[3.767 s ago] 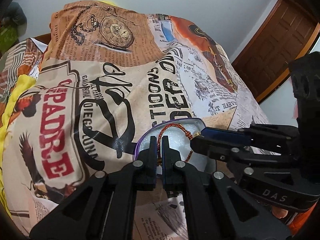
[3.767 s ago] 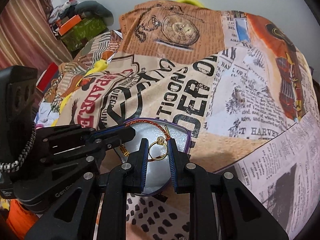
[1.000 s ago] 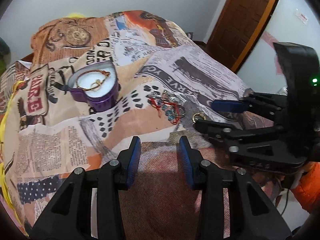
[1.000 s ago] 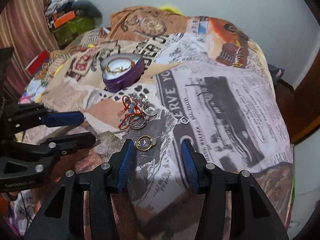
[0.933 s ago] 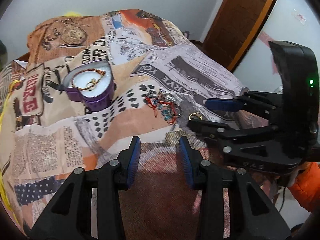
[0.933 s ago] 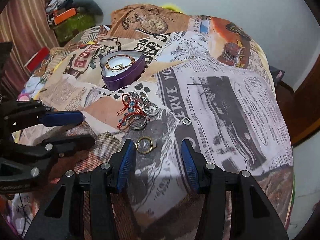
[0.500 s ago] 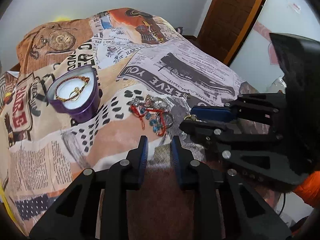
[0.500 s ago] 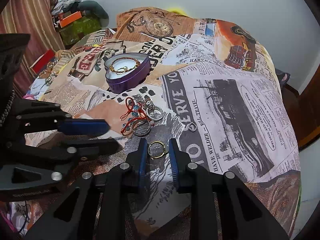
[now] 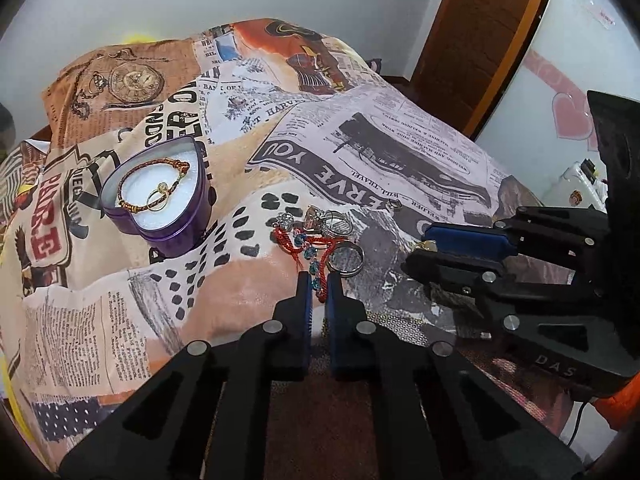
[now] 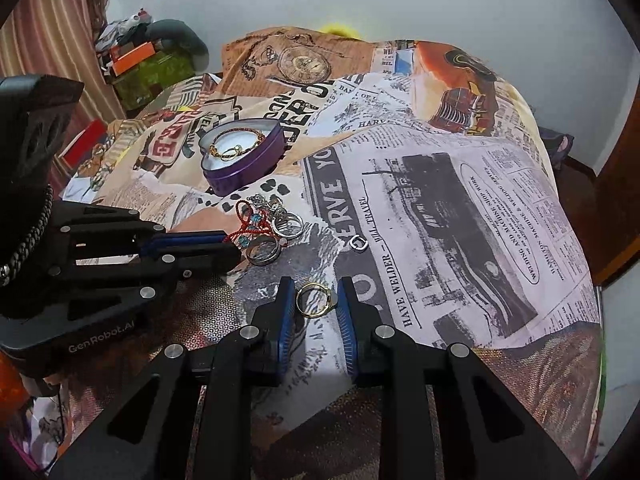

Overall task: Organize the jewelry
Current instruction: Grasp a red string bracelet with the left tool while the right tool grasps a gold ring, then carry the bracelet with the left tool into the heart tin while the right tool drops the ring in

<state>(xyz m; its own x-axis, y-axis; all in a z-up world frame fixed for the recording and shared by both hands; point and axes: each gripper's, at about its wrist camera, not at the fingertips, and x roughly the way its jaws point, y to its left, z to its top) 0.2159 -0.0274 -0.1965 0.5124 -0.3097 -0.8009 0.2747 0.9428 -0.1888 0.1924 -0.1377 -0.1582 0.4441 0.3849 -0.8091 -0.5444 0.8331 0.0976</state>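
A purple heart-shaped box [image 9: 172, 236] [image 10: 250, 166] on the bed holds a gold bracelet [image 9: 154, 184] and a gold ring [image 9: 157, 200]. A red beaded bracelet [image 9: 310, 250] [image 10: 248, 226] lies in a jewelry pile with silver rings [image 9: 346, 258] [image 10: 262, 252]. My left gripper [image 9: 319, 280] has its fingers narrowly apart around the red bracelet's end. My right gripper [image 10: 312, 292] is open, its fingers on either side of a gold ring [image 10: 314, 300] on the cloth.
The bed has a newspaper-print cover [image 10: 460, 208]. A small silver ring [image 10: 358, 243] lies apart to the right of the pile. A wooden door [image 9: 480, 40] stands at the right. Clutter [image 10: 152, 60] sits at the bed's far left.
Both grippers have pulled back from the box to the jewelry pile. The left fingers narrowed around the red bracelet. The right fingers narrowed, then widened a little, around the gold ring.
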